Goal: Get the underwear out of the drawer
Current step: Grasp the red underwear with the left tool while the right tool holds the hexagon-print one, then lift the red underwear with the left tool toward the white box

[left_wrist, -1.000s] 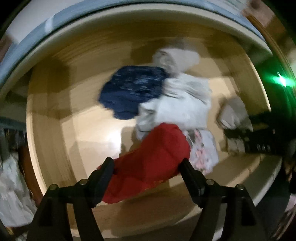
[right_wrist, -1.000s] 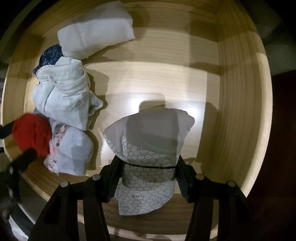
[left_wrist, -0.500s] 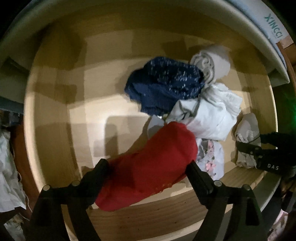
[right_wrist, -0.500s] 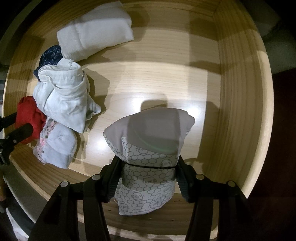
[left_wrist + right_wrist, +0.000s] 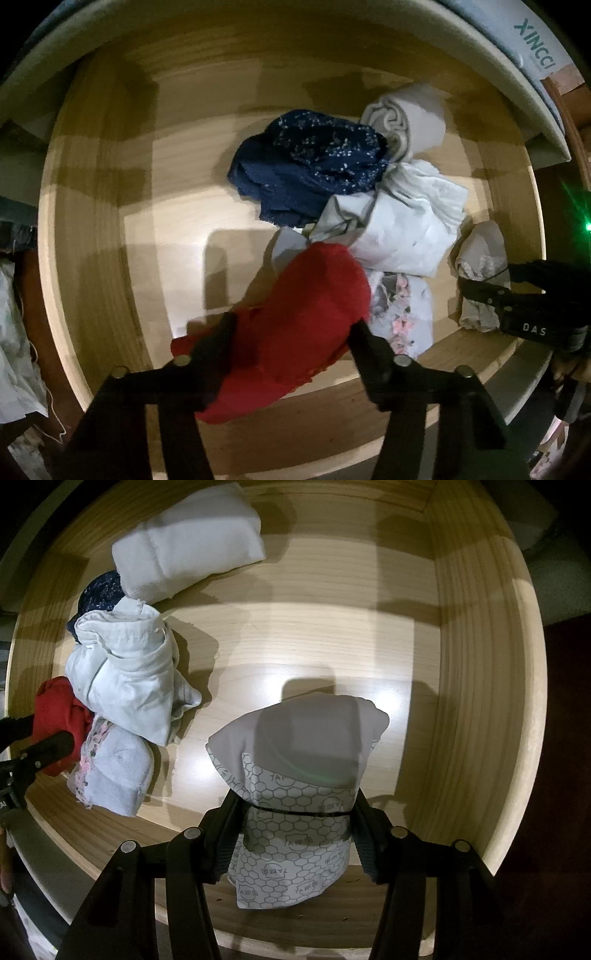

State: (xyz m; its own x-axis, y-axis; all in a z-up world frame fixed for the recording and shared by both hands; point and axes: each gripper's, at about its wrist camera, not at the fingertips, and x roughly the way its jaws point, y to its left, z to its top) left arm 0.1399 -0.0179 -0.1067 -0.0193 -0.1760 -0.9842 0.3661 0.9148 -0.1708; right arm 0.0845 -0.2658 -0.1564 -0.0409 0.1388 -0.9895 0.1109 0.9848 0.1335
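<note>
Both views look straight down into a wooden drawer (image 5: 103, 192) (image 5: 480, 657). My left gripper (image 5: 291, 332) has a bunched red underwear (image 5: 310, 295) between its jaws, which are closing, both fingers pressing into the cloth. The red piece (image 5: 59, 709) also shows at the left edge of the right wrist view. My right gripper (image 5: 295, 812) is shut on a folded grey underwear with a honeycomb print (image 5: 295, 812), lifted a little off the drawer floor. The same gripper (image 5: 491, 284) appears at the right of the left wrist view.
Other folded pieces lie in a cluster: a navy speckled one (image 5: 310, 166), a white bundle (image 5: 125, 679), a grey-white roll (image 5: 188, 542) and a pale floral piece (image 5: 110, 771). The drawer's front wall runs along the bottom of both views. Bare drawer floor (image 5: 314, 635) lies beyond the grey piece.
My left gripper's jaws have narrowed onto the red underwear after shifting over the drawer. My right gripper has stayed still with the grey piece.
</note>
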